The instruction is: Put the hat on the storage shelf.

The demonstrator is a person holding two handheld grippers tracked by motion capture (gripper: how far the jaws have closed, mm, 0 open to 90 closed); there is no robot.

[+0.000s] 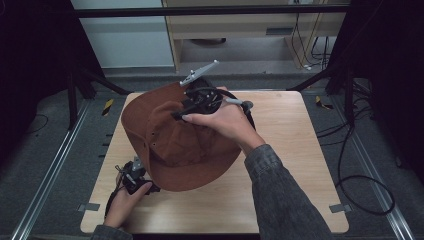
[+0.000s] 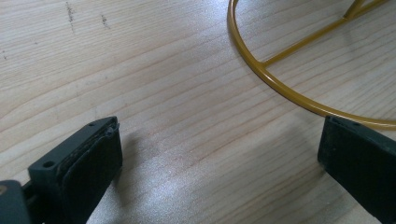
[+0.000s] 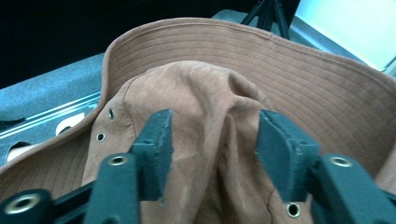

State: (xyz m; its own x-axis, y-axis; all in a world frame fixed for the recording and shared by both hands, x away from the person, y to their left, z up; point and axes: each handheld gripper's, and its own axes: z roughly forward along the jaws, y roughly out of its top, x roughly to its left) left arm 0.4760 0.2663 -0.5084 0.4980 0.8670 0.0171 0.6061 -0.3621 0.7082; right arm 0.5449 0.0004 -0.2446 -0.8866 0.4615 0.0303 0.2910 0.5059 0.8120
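No text, label, brand, number or sign can be read in any of the views. The nearest thing to a sign is the yellow-and-black hazard tape (image 1: 107,106) on the floor, at the left of the high view beside the table's far left corner, with a second piece (image 1: 321,103) at the right of that view by the far right corner; neither carries lettering.
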